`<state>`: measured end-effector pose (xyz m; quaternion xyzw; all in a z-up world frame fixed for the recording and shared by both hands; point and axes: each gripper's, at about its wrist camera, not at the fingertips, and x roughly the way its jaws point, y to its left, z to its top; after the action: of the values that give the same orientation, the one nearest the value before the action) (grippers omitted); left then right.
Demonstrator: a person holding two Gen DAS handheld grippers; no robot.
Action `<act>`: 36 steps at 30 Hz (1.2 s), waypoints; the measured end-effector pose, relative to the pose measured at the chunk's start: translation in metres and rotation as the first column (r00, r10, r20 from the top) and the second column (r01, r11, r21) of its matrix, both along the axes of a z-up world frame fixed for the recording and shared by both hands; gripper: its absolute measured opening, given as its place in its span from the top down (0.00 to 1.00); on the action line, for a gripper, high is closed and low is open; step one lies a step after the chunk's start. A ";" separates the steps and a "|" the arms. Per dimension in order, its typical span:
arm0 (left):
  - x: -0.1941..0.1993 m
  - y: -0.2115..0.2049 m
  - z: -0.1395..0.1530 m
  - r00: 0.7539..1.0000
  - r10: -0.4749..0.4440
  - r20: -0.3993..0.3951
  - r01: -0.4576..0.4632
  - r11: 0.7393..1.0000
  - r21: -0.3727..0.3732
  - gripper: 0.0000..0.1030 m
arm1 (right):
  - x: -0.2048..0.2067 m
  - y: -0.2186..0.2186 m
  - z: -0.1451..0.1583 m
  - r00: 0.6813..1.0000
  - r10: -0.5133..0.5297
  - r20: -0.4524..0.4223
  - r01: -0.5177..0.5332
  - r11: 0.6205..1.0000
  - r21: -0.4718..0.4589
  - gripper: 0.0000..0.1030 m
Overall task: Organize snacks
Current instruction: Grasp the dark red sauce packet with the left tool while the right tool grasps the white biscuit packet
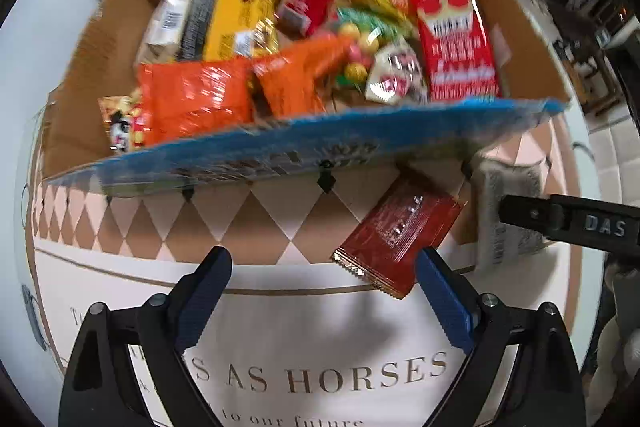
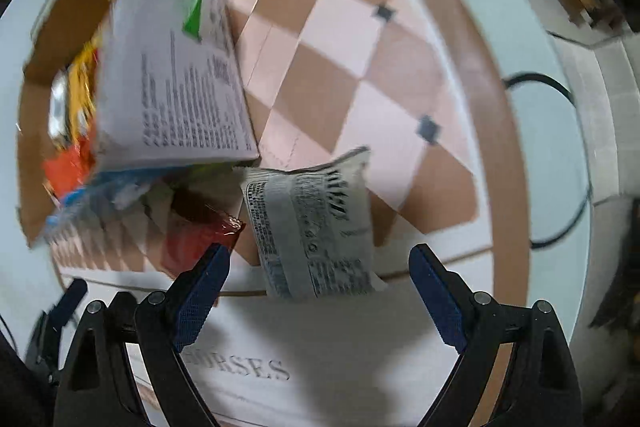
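Left wrist view: the left gripper (image 1: 324,291), bottom centre, stands wide open with nothing between its blue-padded fingers (image 1: 202,301). Just above its right finger lies a dark red foil snack packet (image 1: 394,245), tilted, on the round patterned table mat (image 1: 256,211) with pink and brown diamonds. To the right of that packet lies a grey printed snack pouch (image 1: 506,211), with the black tip of the right gripper (image 1: 560,217) entering from the right edge beside it. The upper half of the frame holds an open brown cardboard box (image 1: 100,39) filled with snacks: orange foil bags (image 1: 192,99) lower left, a yellow bag (image 1: 236,19) at centre, a red printed packet (image 1: 456,39) at right. A blurred blue-edged flat pack (image 1: 304,143) crosses the box's near rim.

Right wrist view: the right gripper (image 2: 320,287) is likewise wide open and holds nothing. The grey pouch (image 2: 316,223) lies centre frame, between and just beyond the fingers; contact cannot be told. The red packet (image 2: 200,231) lies left of it. The box (image 2: 36,99) occupies the left of the frame, with a blurred white printed carton (image 2: 180,75) in front of it.
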<state>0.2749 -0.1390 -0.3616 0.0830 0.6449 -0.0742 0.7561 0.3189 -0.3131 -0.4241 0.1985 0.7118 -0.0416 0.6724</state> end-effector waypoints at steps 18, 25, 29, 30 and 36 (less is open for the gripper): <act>0.006 -0.078 -0.049 0.963 -0.226 -0.147 0.225 0.974 -0.019 0.17 | -0.030 -0.014 -0.030 0.989 0.099 -0.109 -0.110 0.989 -0.096 0.28; -0.012 -0.072 -0.049 0.973 -0.132 -0.189 0.129 0.991 -0.030 0.43 | -0.044 -0.015 -0.035 0.988 0.102 -0.114 -0.112 0.989 -0.093 0.28; -0.037 -0.046 -0.051 0.970 -0.025 -0.240 0.020 0.999 -0.026 0.43 | -0.059 -0.004 -0.038 0.985 0.126 -0.121 -0.136 0.988 -0.077 0.28; -0.046 -0.036 -0.051 0.967 0.008 -0.254 -0.015 1.000 -0.026 0.43 | -0.063 0.000 -0.039 0.983 0.136 -0.124 -0.145 0.987 -0.072 0.28; -0.092 0.011 -0.056 0.935 0.113 -0.335 -0.131 0.991 -0.031 0.43 | -0.108 0.038 -0.043 0.964 0.223 -0.146 -0.229 0.973 -0.029 0.28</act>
<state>0.1833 -0.1278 -0.4174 0.0093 0.7649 -0.0572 0.6415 0.2111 -0.2753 -0.4669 0.0971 0.7746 0.0049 0.6249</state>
